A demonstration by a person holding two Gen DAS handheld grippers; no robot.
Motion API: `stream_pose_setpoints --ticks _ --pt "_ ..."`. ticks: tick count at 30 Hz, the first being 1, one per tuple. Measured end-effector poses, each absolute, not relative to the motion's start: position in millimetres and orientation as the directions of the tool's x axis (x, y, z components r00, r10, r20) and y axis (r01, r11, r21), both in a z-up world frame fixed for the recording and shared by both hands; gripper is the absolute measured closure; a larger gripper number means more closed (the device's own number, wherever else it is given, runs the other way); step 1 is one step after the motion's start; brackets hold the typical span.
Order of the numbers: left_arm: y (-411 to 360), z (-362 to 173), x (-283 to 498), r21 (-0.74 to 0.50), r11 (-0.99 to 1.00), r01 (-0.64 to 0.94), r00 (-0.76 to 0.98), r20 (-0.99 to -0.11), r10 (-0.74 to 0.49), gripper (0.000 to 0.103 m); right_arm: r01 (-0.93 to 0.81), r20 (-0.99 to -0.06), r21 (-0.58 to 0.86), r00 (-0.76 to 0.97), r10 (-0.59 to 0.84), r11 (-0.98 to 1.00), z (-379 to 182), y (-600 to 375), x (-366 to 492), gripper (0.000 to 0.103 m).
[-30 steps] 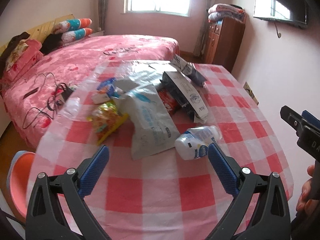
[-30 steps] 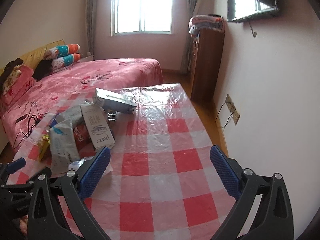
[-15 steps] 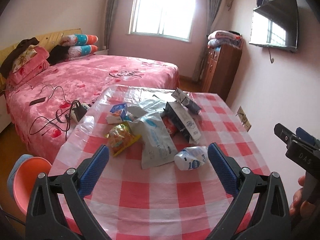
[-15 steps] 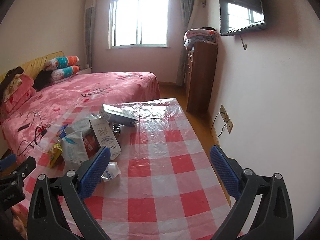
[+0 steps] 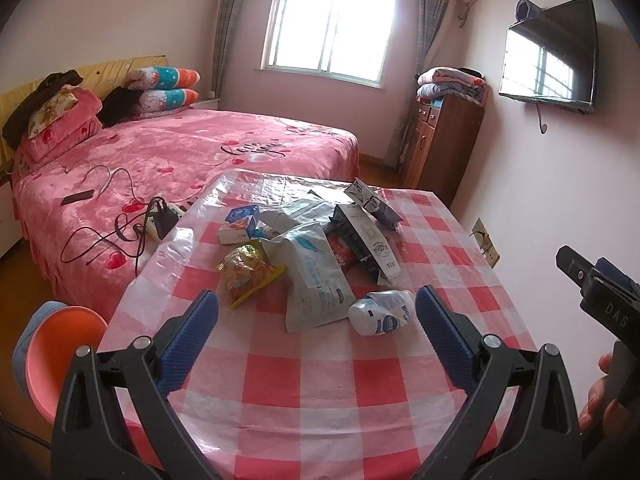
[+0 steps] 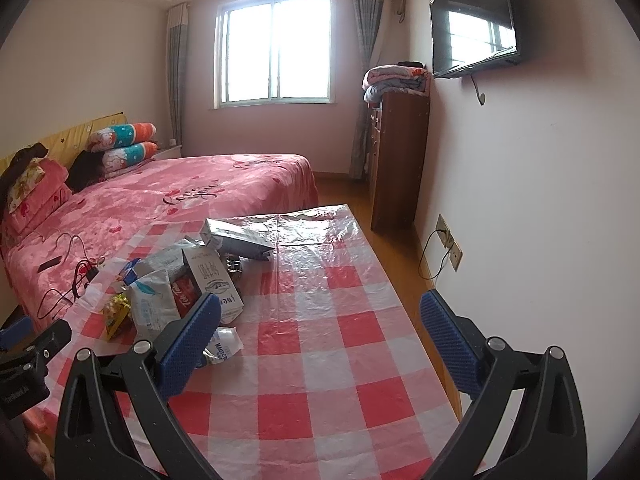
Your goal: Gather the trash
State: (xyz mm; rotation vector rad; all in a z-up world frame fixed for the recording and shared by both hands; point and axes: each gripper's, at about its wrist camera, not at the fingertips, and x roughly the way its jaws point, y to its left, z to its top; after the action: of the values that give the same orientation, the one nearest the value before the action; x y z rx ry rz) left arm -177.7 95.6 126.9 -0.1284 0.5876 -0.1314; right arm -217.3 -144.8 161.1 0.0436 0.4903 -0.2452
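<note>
A heap of trash lies on the red-and-white checked table (image 5: 320,376): a crushed white bottle (image 5: 382,313), a white pouch (image 5: 316,280), a yellow snack bag (image 5: 248,270), a milk carton (image 5: 366,240), a small blue-and-white box (image 5: 238,226) and a silvery carton (image 6: 238,238). My left gripper (image 5: 317,328) hovers open at the near edge, nothing between its blue pads, the bottle just ahead. My right gripper (image 6: 320,338) is open too, above bare cloth right of the heap (image 6: 188,284). The bottle (image 6: 222,346) peeks from behind its left finger.
A pink bed (image 5: 160,168) with cables and a phone stands left of the table. An orange bin (image 5: 60,344) sits low at the left. A wooden cabinet (image 6: 398,164), a wall socket (image 6: 450,244) and a wall television (image 6: 474,24) line the right wall.
Both grippers have drawn back and tilted up from the table, so the heap looks smaller and more of the room shows. Both stay open and empty.
</note>
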Motion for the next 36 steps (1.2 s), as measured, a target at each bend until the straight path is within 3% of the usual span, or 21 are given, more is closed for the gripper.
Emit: stream_pose_setpoints --ticks 8,14,20,31,34,36 --pt "93 125 -180 -0.148 0.985 0.089 0.823 -0.546 -0.156 0.004 0.242 -0.474 -0.019 0.852 -0.222 0.970 157 -149 -216 0.004" --pt "94 120 -183 -0.130 0.987 0.096 0.845 -0.514 -0.150 0.004 0.159 -0.512 -0.001 0.848 -0.137 0.987 134 -152 -204 0.004" --pt "93 103 -166 -0.086 0.993 0.086 0.819 -0.562 -0.120 0.004 0.072 -0.577 0.090 0.817 -0.007 0.993 106 -156 -187 0.004" --pt "96 67 -99 -0.174 0.985 0.017 0.718 -0.684 -0.133 0.004 -0.022 -0.692 0.269 0.691 0.209 0.963 52 -148 -143 0.005" --pt "84 58 -77 -0.137 0.991 0.002 0.702 -0.705 -0.100 0.004 -0.040 -0.704 0.300 0.665 0.250 0.953 43 -145 -135 0.007" --pt "77 53 -66 -0.110 0.994 -0.008 0.692 -0.718 -0.073 0.004 -0.059 -0.710 0.314 0.649 0.275 0.948 39 -142 -129 0.017"
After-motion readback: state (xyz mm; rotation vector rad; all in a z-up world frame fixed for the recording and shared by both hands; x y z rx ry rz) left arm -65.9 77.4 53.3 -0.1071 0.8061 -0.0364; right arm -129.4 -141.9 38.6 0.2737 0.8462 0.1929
